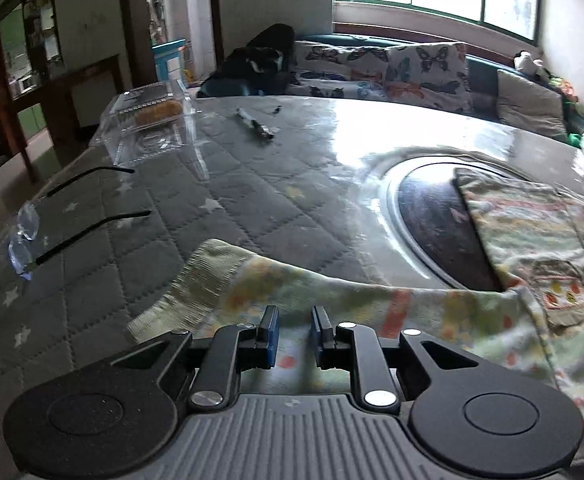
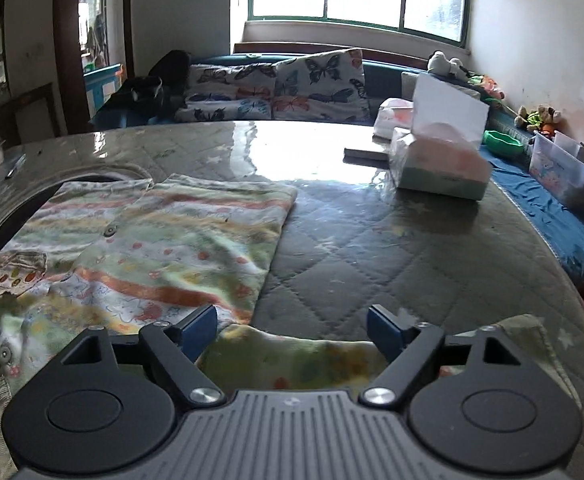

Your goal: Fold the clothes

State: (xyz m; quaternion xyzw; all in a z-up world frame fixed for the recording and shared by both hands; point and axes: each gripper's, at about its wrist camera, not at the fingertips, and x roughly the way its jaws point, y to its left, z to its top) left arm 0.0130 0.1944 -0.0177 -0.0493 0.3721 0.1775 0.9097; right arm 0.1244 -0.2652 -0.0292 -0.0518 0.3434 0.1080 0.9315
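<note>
Quilted grey padding under a glossy clear sheet covers the counter [image 1: 251, 184], with a butterfly-print sofa [image 1: 392, 72] and a bright window behind.

From the left wrist view, the left claw [image 1: 294, 330] sits at 6 o'clock with a narrow gap between its blue pads; it is released, the pads pressing on nothing, directly above a sleeve [image 1: 227, 280] of the patterned garment [image 1: 532, 248]. The sleeve's ribbed cuff points toward 9 o'clock, while the garment's body spreads at 3 o'clock, partly over a dark round inset [image 1: 432, 220] in the counter. Eyeglasses [image 1: 51, 232] lie at 9 o'clock, a clear plastic container [image 1: 151, 120] at 11 o'clock, a pen [image 1: 255, 124] near 12 o'clock.

From the right wrist view, the right claw [image 2: 292, 324] is spread wide and released at 6 o'clock, above the garment's other sleeve [image 2: 304, 356]. The garment's body [image 2: 179, 240] lies flat at 9 to 10 o'clock. A tissue box [image 2: 440, 160] stands at 2 o'clock.
</note>
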